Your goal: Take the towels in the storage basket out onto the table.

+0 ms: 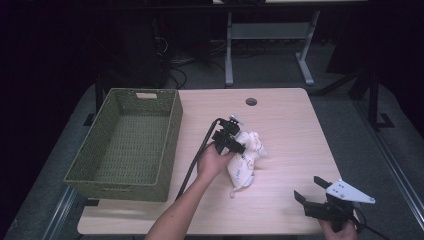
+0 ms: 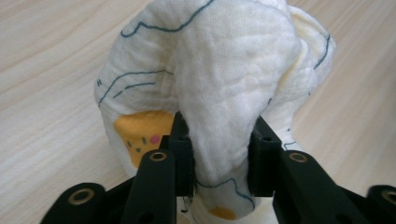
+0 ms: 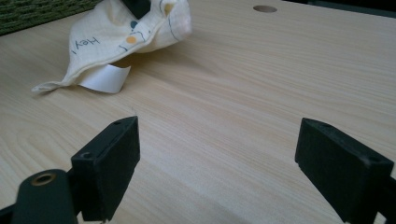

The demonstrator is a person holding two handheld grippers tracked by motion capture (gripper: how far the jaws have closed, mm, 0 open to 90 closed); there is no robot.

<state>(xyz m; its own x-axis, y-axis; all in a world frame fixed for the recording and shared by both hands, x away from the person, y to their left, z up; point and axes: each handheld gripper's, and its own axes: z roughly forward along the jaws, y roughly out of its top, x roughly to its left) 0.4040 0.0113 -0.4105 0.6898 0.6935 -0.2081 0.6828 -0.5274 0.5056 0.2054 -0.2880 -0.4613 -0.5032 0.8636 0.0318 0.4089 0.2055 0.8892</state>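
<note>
Left gripper point(image 2: 219, 161) fingers | pinching | cream cloth point(image 2: 219, 70) fold between

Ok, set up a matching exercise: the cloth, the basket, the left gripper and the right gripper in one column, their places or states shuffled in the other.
Things:
1. cloth
2. basket
3. left gripper
4. right gripper

Places or states:
A. fingers wide apart over bare table, near right corner
B. green, woven, at the table's left side
C. cream, printed, crumpled mid-table
D. fingers on either side of a fabric fold

Pairs: 1-C, 2-B, 3-D, 4-A
</note>
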